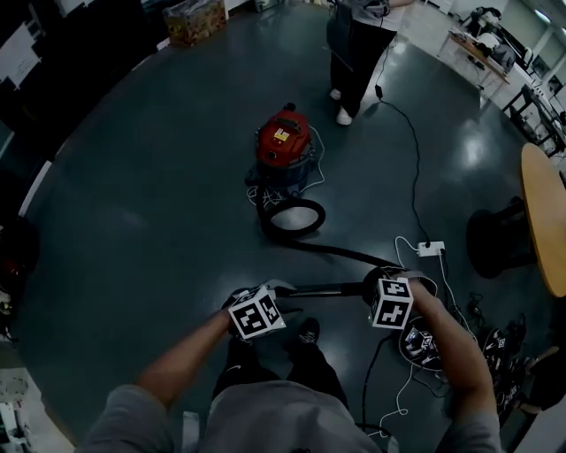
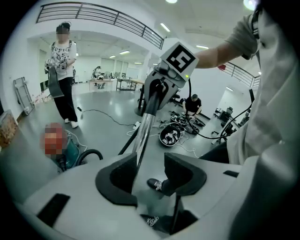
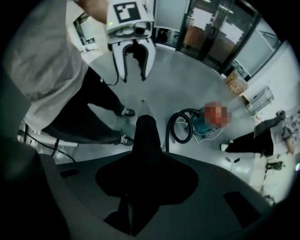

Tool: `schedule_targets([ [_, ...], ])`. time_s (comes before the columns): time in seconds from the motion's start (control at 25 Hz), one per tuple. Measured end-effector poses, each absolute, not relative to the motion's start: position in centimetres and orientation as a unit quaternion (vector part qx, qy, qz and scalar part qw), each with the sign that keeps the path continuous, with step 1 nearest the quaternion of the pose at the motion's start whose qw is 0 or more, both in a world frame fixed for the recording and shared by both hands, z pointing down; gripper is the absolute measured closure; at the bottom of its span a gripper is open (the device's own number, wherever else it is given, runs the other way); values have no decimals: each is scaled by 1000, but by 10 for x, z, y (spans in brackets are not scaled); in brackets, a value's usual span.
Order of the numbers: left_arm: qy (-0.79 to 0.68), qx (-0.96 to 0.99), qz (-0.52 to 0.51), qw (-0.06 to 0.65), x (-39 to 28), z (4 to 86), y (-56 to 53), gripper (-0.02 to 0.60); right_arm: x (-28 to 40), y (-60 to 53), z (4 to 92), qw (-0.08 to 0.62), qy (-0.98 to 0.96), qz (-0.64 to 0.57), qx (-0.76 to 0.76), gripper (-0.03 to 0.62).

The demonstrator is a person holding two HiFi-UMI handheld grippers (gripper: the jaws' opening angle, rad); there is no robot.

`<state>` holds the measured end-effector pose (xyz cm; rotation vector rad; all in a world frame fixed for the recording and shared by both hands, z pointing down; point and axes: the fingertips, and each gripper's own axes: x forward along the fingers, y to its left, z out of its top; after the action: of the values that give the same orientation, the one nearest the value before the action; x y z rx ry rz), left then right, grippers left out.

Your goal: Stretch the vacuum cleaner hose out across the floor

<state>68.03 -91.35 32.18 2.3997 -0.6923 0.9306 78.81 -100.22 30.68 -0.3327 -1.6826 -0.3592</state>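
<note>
1. The hose (image 1: 292, 235) lies on the floor (image 1: 133, 203). It makes 1 loop just beside the red vacuum cleaner (image 1: 283, 142), near the middle of the floor. From the loop it runs in a line toward the near right.
2. The hose ends at a black handle (image 3: 146, 133), and a metal tube (image 1: 327, 289) reaches on from there, held above the floor between the 2 grippers.
3. The right gripper (image 3: 146, 164) points down, its jaws closed tight on the handle.
4. The left gripper (image 2: 151, 161) has its jaws apart. The tube passes along the inner edge of 1 jaw, and floor and a shoe (image 2: 156, 184) show through the gap to the other.
5. A white power strip (image 1: 431, 249) lies on the floor just beyond the right gripper, with cables trailing from it.
6. A round wooden table (image 1: 544, 221) stands at the floor's right edge.
7. A person (image 1: 358, 53) stands toward the far edge, and a box (image 1: 195, 19) sits at the far left.
</note>
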Motion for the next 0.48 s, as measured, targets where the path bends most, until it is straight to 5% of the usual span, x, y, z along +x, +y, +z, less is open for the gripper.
schedule_targets([
  [0.48, -187, 910, 248, 275, 655, 309, -824, 391, 681, -915, 276, 553, -816, 109, 126, 471],
])
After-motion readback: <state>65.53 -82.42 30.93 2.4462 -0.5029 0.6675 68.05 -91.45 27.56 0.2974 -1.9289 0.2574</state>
